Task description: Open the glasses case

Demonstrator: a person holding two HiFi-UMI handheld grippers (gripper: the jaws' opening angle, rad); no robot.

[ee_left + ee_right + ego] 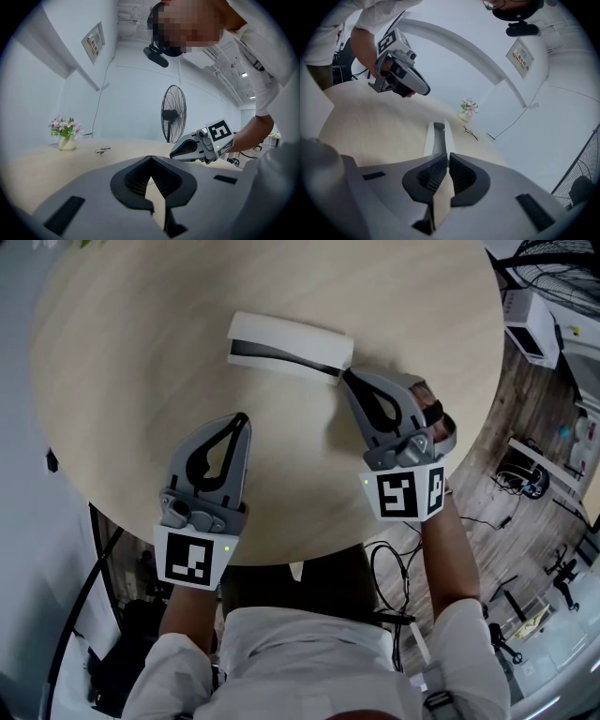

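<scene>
Right tool (345, 376) is at the right end of the white glasses case (281, 334), jaws pinched in on the dark strip along it. The case lies at the far middle of the round bench (131, 362). Left tool (242, 418) hovers nearer the person, jaws together and empty, well apart from the case. Far off on the bench are a flower vase (67, 140) and loose spectacles (103, 150). Nothing blocks the case.
</scene>
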